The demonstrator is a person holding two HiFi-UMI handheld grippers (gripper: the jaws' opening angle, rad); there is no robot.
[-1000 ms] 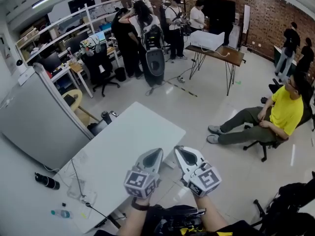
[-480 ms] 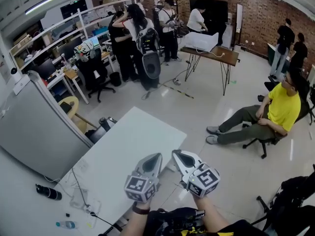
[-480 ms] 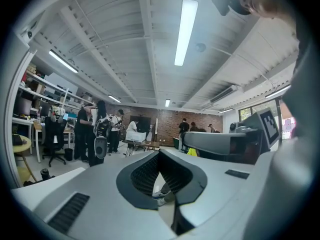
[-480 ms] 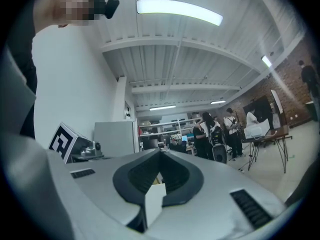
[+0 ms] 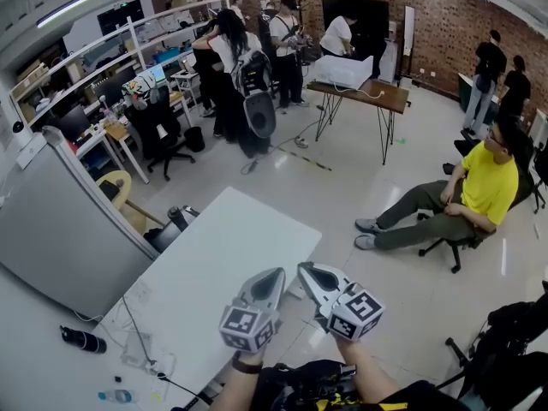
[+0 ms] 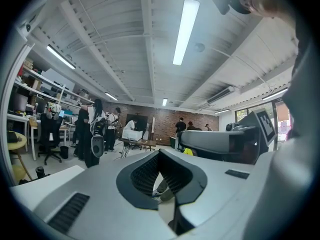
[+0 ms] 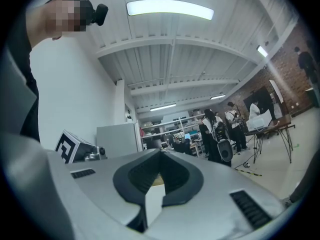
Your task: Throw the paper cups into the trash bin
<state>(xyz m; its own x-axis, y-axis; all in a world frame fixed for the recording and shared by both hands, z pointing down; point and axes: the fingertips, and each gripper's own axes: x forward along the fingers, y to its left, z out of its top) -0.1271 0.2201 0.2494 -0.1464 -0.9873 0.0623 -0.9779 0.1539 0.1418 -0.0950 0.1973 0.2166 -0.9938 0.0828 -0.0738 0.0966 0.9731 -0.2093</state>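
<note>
The left claw (image 5: 274,274) and the right claw (image 5: 304,269) are hovering side by side near the person, over the near right corner of a smooth, flat, white rectangular surface (image 5: 214,247), their tips leaning slightly toward each other but staying apart. In the left gripper view the left claw (image 6: 160,151) is clenching on nothing: its grey, matte, rounded shells are meeting at a point, with dark ribbed pads (image 6: 147,174) curving around a lens-shaped gap behind the tip. In the right gripper view the right claw (image 7: 160,151) is likewise pressing its tips together with nothing between them, and its pads (image 7: 142,176) are showing the same dark, finely ridged lining. Each claw is carrying a boxy cube (image 5: 248,325) printed with black and white squares. A thin dark cable (image 5: 135,328) is trailing across the near left end of the surface. Left of it a plain grey partition (image 5: 60,229) is standing upright, and a dark cylindrical bottle (image 5: 83,341) is lying on its side on the pale floor. At the right a person (image 5: 484,191) in a yellow shirt is sitting in a black chair on the glossy floor. Far off, a wooden surface (image 5: 381,94) on thin metal legs is standing before a rough brick wall (image 5: 445,32). I cannot tell where the cups or the bin are.
</note>
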